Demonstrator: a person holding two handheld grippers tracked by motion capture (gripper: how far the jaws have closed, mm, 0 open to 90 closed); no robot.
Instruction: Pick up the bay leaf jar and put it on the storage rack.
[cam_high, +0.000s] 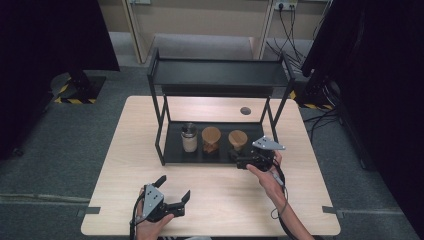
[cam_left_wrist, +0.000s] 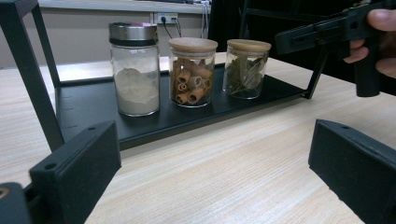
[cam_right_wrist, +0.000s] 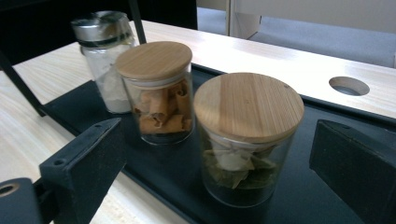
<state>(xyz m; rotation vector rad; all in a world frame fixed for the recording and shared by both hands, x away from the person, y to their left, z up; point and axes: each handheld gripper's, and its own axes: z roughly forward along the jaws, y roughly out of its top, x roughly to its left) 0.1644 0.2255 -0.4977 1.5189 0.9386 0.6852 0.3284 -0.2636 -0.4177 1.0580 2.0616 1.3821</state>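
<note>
Three jars stand in a row on the lower shelf (cam_high: 172, 150) of a black rack. At the left is a metal-lidded jar of white powder (cam_high: 189, 137) (cam_left_wrist: 135, 70) (cam_right_wrist: 105, 56). In the middle is a wooden-lidded jar of cinnamon sticks (cam_high: 211, 139) (cam_left_wrist: 192, 72) (cam_right_wrist: 159, 93). A wooden-lidded jar of dried leaves (cam_high: 237, 140) (cam_left_wrist: 245, 70) (cam_right_wrist: 247, 140) stands at the right. My right gripper (cam_high: 241, 160) (cam_right_wrist: 219, 144) is open at the shelf's front right, and the leaf jar lies just ahead between its jaws, untouched. Near the table's front edge my left gripper (cam_high: 174, 188) (cam_left_wrist: 217, 149) is open and holds nothing.
The rack's upper shelf (cam_high: 215, 72) overhangs the jars, with upright posts (cam_left_wrist: 32, 70) at the corners. A round cable hole (cam_high: 245, 110) (cam_right_wrist: 349, 86) lies in the table behind the rack. Bare wood (cam_high: 225, 195) stretches between rack and front edge. Dark curtains flank the table.
</note>
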